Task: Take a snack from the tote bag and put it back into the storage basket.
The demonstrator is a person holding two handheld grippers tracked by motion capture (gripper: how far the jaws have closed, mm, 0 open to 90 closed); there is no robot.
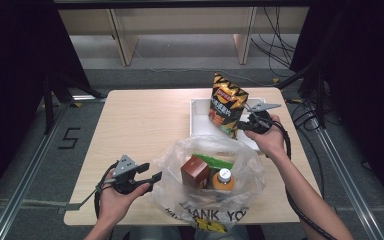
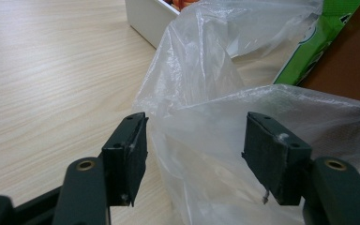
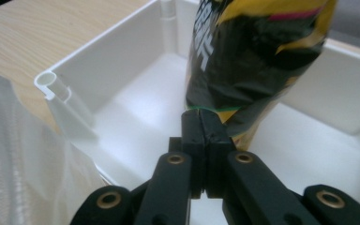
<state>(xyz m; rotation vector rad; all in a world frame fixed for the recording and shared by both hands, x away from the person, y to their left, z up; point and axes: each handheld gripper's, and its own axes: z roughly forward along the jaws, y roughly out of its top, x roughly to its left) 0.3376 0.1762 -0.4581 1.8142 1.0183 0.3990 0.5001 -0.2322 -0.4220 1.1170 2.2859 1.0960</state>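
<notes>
I have the right gripper (image 1: 245,125) clamped on the bottom seam of the chip bag (image 1: 226,104), holding it upright over the white bin (image 1: 196,120) at the far side of the desk (image 1: 135,120). The bag looks just clear of the bin floor, though I can't be sure from here. My left gripper (image 1: 152,176) sits with jaws apart at the edge of the plastic shopping bag (image 1: 180,150), film between them but not pinched. By my reckoning the unpacking is early: a brown box (image 1: 194,171), a green packet (image 1: 215,161) and a bottle (image 1: 223,180) remain inside.
</notes>
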